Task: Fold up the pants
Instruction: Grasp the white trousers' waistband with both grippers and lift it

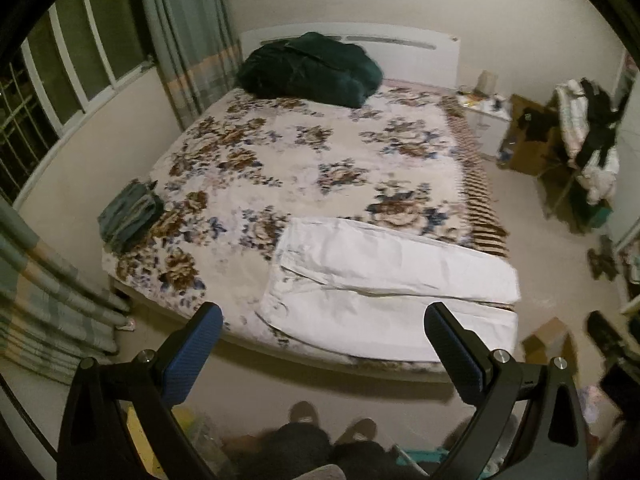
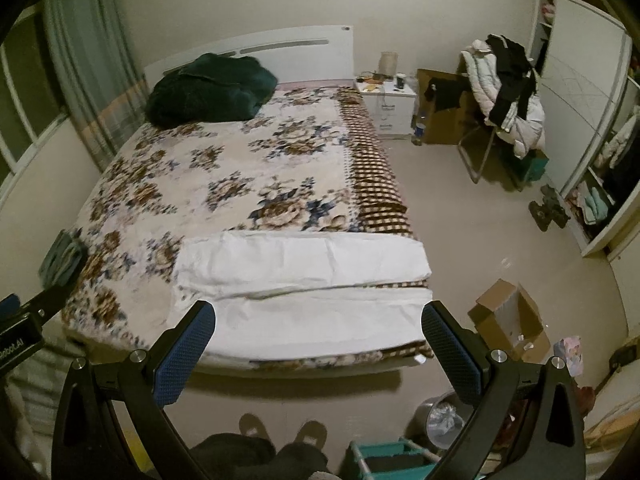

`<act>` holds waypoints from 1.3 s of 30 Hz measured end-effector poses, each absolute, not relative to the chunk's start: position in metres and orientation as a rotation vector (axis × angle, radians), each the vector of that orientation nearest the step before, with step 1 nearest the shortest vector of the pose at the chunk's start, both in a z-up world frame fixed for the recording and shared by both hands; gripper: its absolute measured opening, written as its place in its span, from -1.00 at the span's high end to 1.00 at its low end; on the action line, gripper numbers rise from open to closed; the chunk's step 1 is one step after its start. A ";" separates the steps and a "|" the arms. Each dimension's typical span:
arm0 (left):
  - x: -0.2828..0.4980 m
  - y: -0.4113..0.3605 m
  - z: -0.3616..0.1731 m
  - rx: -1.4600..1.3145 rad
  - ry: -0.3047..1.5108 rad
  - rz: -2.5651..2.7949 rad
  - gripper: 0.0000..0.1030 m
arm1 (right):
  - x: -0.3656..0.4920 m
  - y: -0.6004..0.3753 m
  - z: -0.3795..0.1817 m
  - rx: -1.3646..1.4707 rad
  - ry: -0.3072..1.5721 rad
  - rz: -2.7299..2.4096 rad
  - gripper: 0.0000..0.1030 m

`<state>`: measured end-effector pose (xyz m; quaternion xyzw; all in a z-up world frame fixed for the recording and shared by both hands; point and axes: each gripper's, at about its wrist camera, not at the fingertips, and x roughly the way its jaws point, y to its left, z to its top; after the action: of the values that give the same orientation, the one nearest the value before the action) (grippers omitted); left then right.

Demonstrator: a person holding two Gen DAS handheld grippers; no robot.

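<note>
White pants (image 1: pixel 384 280) (image 2: pixel 312 280) lie spread flat across the foot end of the floral bed (image 1: pixel 312 160) (image 2: pixel 224 168), both legs side by side and reaching to the bed's right edge. My left gripper (image 1: pixel 324 316) hangs open above the floor in front of the bed, holding nothing. My right gripper (image 2: pixel 318 314) is open too, held over the near edge of the bed with nothing between its blue pads (image 2: pixel 184 352). Both are some way back from the pants. The left gripper's body (image 2: pixel 20 320) shows at the left edge of the right wrist view.
A dark green blanket (image 1: pixel 312 68) lies heaped at the headboard. Folded blue-grey clothes (image 1: pixel 130 216) sit at the bed's left edge. An open cardboard box (image 2: pixel 508 320), a bin (image 2: pixel 440 416) and a teal rack (image 2: pixel 384 456) stand on the floor at right. The person's slippered feet (image 2: pixel 280 432) are below.
</note>
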<state>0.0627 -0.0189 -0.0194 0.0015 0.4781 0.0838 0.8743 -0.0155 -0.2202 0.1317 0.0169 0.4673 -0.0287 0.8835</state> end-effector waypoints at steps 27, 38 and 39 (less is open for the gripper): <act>0.506 0.033 -0.430 -0.188 1.599 0.384 -1.00 | 0.474 -0.366 -0.370 0.566 1.408 -0.516 -1.00; 0.522 0.072 -0.567 -0.498 1.766 0.587 -0.63 | 0.500 -0.437 -0.567 0.889 1.534 -0.754 -0.27; 0.518 0.071 -0.563 -0.486 1.744 0.590 -0.52 | 0.501 -0.436 -0.576 0.888 1.535 -0.758 -0.02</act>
<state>0.5182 0.0709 -0.5632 -0.2081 0.7461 0.2526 0.5798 0.5007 -0.4359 -0.5765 0.3785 0.6539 -0.3228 0.5701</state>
